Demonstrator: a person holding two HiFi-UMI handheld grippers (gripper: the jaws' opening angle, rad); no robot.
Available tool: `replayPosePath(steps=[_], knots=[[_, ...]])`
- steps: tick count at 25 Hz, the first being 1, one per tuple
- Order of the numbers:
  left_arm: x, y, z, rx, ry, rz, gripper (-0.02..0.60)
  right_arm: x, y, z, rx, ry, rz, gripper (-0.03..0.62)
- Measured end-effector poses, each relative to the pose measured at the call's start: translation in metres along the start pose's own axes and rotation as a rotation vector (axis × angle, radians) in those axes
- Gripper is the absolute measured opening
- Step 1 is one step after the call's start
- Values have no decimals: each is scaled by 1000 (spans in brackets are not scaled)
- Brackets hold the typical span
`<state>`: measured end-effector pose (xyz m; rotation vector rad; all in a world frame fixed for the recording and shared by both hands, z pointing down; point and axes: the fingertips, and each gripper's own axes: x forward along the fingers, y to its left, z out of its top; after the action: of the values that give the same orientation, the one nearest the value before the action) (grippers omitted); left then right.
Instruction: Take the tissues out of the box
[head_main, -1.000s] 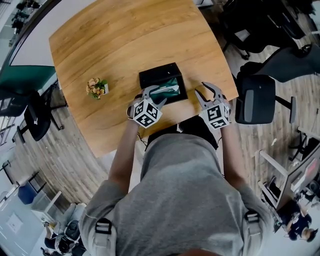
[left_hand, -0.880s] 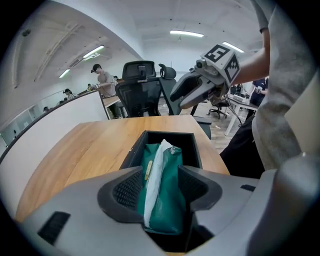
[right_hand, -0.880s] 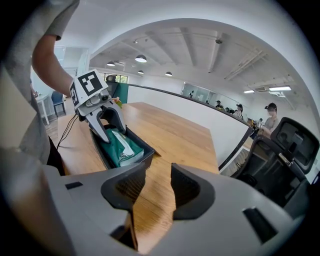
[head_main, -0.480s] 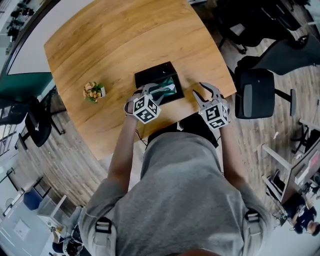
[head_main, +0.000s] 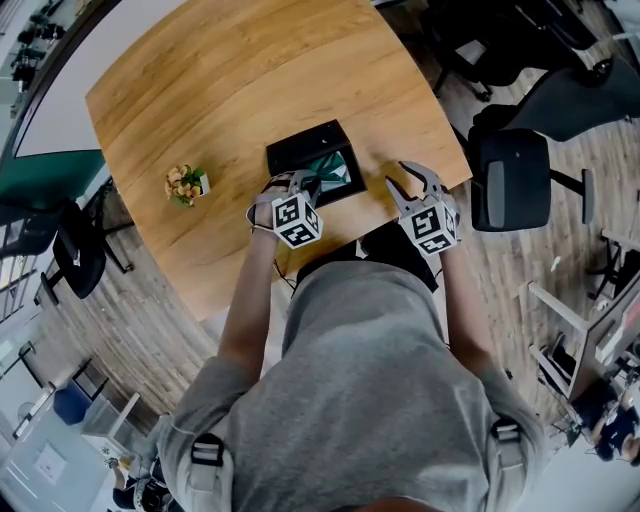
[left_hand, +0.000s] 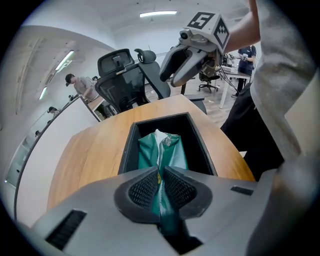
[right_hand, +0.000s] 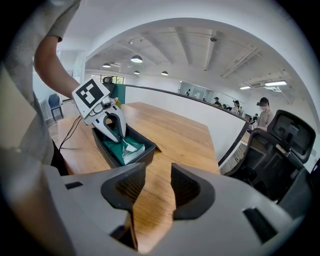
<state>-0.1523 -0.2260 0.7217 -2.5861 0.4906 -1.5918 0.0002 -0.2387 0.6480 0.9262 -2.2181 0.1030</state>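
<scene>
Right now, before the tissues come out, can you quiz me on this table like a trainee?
1. True or false: the right hand-held gripper is clamped on the soft green tissue pack.
2. Where does the tissue pack lie? A) in the black rectangular box B) in a red bucket C) on a plate
3. What small thing stands on the wooden table, apart from the box?
Key: 1 false: its jaws stand apart, empty; the left hand-held gripper, whose jaws have just been closing, pinches the pack. 2 A. 3 A small potted flower plant.
</scene>
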Motion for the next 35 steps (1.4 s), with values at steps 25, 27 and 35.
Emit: replayPosePath(steps=[25,27,35], knots=[[-6,3,4,-25,-18,14,20,-8,6,4,-30,-9,1,165],[-8,4,6,-29,-22,23,20,-9,7,4,-29,-11,4,166],[-19,7,13,-51,-14,54,20,-14,6,10,-37,-37,17,164]])
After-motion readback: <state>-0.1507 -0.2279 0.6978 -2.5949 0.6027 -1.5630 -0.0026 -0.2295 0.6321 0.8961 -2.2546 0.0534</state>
